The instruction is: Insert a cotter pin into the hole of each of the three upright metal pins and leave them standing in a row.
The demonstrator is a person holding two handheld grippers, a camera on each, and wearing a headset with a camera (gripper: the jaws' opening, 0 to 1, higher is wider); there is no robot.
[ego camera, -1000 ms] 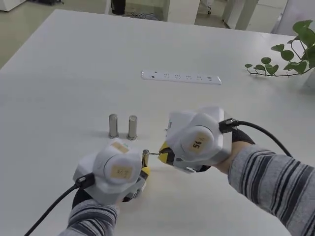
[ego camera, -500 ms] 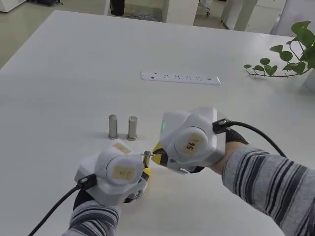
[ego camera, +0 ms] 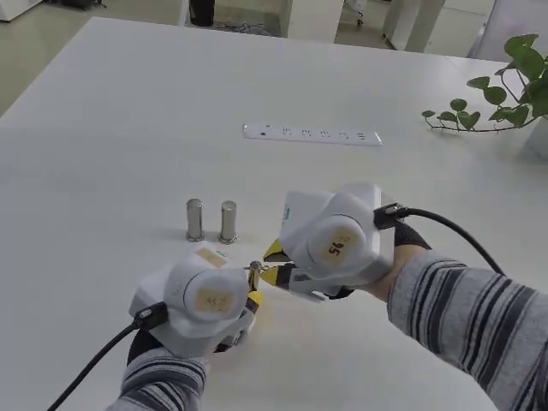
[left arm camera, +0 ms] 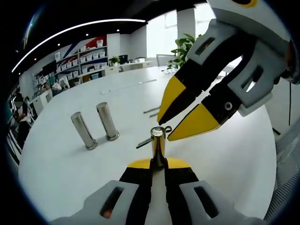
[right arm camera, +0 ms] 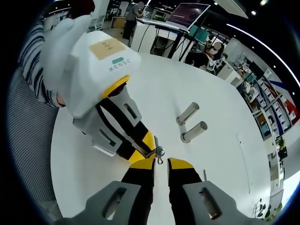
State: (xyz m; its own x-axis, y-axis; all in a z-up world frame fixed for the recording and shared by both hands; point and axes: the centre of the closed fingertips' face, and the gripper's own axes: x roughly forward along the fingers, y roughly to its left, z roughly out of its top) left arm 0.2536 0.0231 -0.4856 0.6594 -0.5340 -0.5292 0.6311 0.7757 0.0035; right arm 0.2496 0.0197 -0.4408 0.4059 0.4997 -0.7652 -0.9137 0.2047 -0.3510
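My left gripper is shut on the lower part of an upright metal pin. A cotter pin passes through the hole near its top, and its loop sticks out on the right side. The yellow tips of my right gripper stand slightly apart on either side of that loop. In the head view the held pin sits between the left gripper and the right gripper. Two more metal pins stand side by side on the table behind. In the right gripper view the loop lies just ahead of the open right gripper.
A white power strip lies farther back on the white table. A potted plant's leaves hang at the back right. Thin loose cotter pins lie on the table beyond the held pin. Cables trail from both grippers towards me.
My right gripper moved left to the held pin and the cotter pin went into its hole. Its jaws now stand apart around the loop. The left gripper kept still.
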